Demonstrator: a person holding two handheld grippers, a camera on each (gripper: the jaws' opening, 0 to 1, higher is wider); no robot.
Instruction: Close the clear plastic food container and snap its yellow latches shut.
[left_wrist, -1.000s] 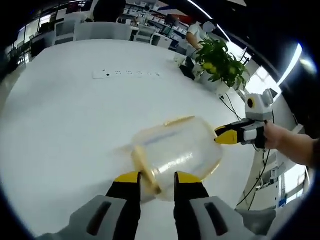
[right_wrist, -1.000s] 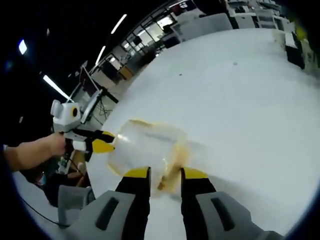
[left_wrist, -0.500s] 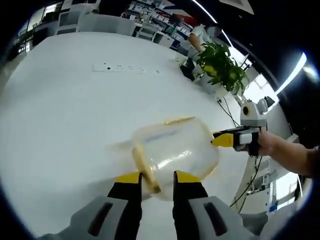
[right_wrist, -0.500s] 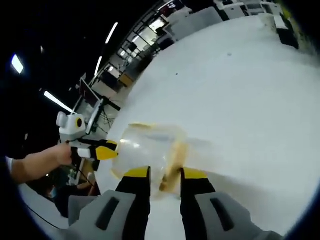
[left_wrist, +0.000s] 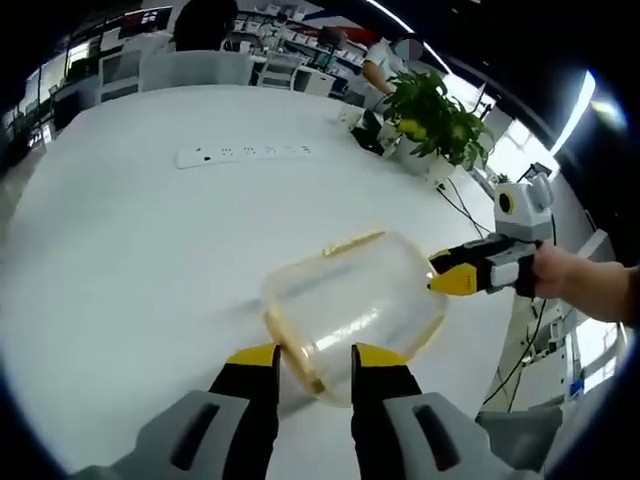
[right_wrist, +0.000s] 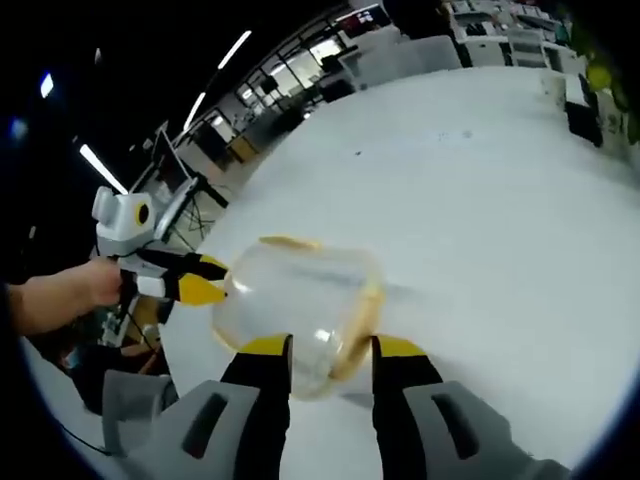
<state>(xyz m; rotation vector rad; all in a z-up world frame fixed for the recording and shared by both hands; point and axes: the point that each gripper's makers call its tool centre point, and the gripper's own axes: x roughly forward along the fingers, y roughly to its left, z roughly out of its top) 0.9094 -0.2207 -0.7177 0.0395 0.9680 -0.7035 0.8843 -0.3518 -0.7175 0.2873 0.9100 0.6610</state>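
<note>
A clear plastic food container (left_wrist: 355, 300) with yellow latches hangs tilted just above the white table (left_wrist: 120, 250). My left gripper (left_wrist: 315, 355) is shut on its near edge, where a yellow latch (left_wrist: 295, 345) runs between the jaws. Another latch (left_wrist: 352, 240) lies along the far rim. My right gripper (left_wrist: 445, 280), held by a hand, meets the container's right end. In the right gripper view the container (right_wrist: 300, 295) sits between the jaws of my right gripper (right_wrist: 330, 345), with a yellow latch (right_wrist: 365, 315) beside the right jaw. The left gripper (right_wrist: 205, 290) touches its left side.
A white power strip (left_wrist: 245, 153) lies further back on the table. A potted plant (left_wrist: 430, 110) stands past the table's far right edge, with chairs and a seated person behind. Cables hang beyond the right edge. The table (right_wrist: 500, 220) stretches wide to the right.
Both views have shifted a little with the hands. The container stays held between the two grippers. In the right gripper view the jaws stand slightly wider apart than before.
</note>
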